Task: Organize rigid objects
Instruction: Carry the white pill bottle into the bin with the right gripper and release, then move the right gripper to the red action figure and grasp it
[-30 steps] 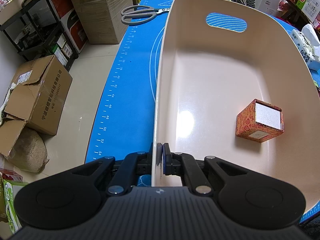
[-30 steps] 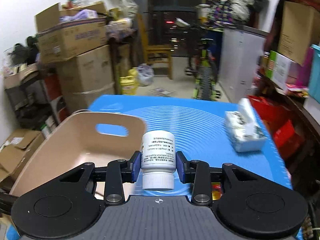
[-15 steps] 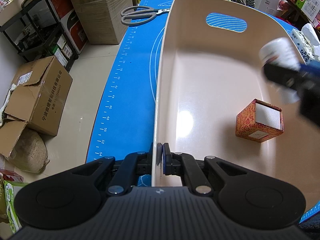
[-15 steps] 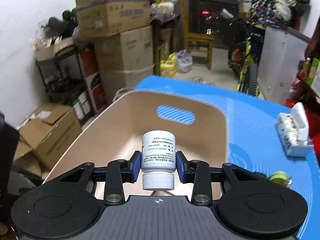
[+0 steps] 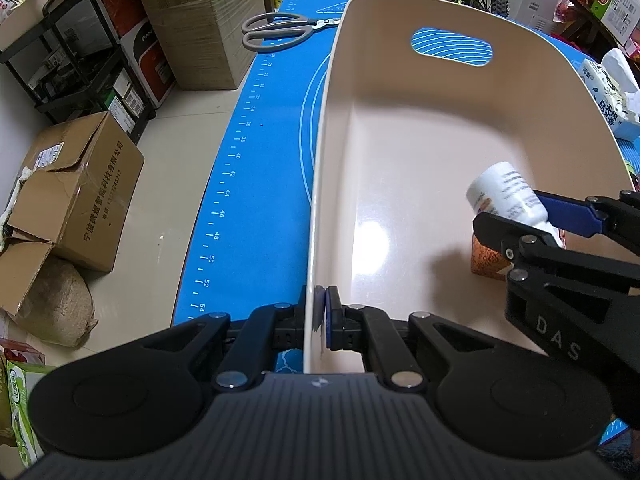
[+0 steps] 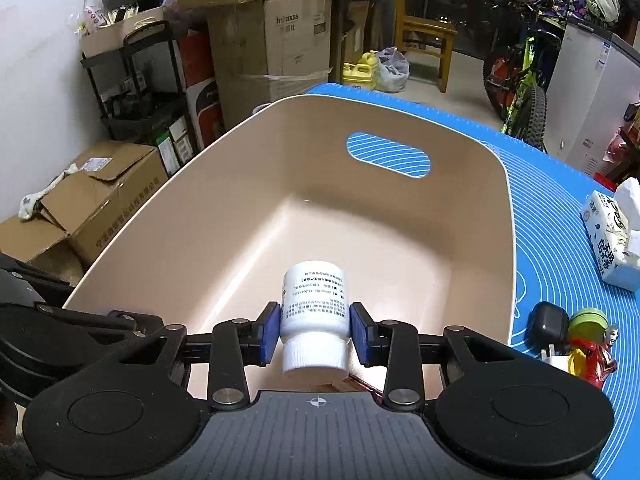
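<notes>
We saw stacked cardboard boxes [image 6: 268, 28] against the wall, beside a black metal shelf rack [image 6: 136, 92]. A torn, open cardboard box [image 5: 68, 188] sat on the tiled floor [image 5: 180, 168] with a tan sack [image 5: 56, 304] just beside it. Farther back stood a wooden chair [image 6: 424, 36], a yellow jug [image 6: 360, 70] and a bicycle [image 6: 520, 80].

Scissors [image 5: 280, 30] left of bin [image 5: 400, 128] — tissue pack [image 6: 612, 240] right.
</notes>
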Available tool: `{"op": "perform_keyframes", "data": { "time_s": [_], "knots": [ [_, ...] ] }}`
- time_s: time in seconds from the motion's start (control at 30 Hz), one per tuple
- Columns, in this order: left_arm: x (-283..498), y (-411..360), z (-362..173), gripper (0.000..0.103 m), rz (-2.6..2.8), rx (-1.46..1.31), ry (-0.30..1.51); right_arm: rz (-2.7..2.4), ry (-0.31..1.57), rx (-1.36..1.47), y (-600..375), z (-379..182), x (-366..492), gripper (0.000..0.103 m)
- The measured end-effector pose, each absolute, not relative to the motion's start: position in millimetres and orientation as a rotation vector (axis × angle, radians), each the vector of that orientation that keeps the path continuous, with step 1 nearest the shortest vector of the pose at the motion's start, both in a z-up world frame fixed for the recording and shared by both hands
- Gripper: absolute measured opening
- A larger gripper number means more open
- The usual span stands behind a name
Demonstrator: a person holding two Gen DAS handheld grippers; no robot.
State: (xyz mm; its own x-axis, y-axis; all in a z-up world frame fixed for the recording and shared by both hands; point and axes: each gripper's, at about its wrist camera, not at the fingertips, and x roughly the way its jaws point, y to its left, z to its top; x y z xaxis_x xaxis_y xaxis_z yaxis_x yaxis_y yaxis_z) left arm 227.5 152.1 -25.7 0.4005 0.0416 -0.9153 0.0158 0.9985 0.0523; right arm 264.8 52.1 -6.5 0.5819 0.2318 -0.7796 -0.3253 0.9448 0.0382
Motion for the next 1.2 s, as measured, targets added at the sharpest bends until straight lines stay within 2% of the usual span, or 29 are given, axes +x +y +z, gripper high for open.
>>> {"op": "perform_keyframes", "data": {
  "time_s": [0.07, 0.43, 0.5, 0.53, 0.57, 0.97, 1.2],
  "knots": [
    [227.6, 152.2, -25.5, 0.007, 0.017, 0.057, 1.159, 0.331, 0.889, -0.101, 50.7, -5.7, 264.4, 0.051],
    [227.9, 152.8, -26.1, 0.008, 0.018, 0.060, 1.159, 0.331, 0.812, -0.026, 27.2, 17.6, 256.4, 0.052],
    [227.9, 152.8, -26.3, 0.008, 0.018, 0.060, 1.158, 0.315, 0.794, -0.020, 19.7, 22.3, 254.6, 0.061],
    [227.9, 152.9, -26.2, 0.008, 0.018, 0.060, 1.159, 0.304, 0.778, -0.015, 14.4, 25.2, 252.8, 0.069],
    [227.9, 153.1, -26.1, 0.008, 0.018, 0.059, 1.159, 0.294, 0.765, -0.012, 9.3, 28.4, 251.8, 0.070],
    [227.9, 152.5, -26.4, 0.008, 0.017, 0.058, 1.159, 0.080, 0.749, 0.057, -78.9, 37.1, 258.5, 0.070],
    [228.0, 152.4, -26.6, 0.008, 0.017, 0.058, 1.159, -0.055, 0.796, 0.109, -131.1, 23.1, 267.6, 0.070]
  ]
}}
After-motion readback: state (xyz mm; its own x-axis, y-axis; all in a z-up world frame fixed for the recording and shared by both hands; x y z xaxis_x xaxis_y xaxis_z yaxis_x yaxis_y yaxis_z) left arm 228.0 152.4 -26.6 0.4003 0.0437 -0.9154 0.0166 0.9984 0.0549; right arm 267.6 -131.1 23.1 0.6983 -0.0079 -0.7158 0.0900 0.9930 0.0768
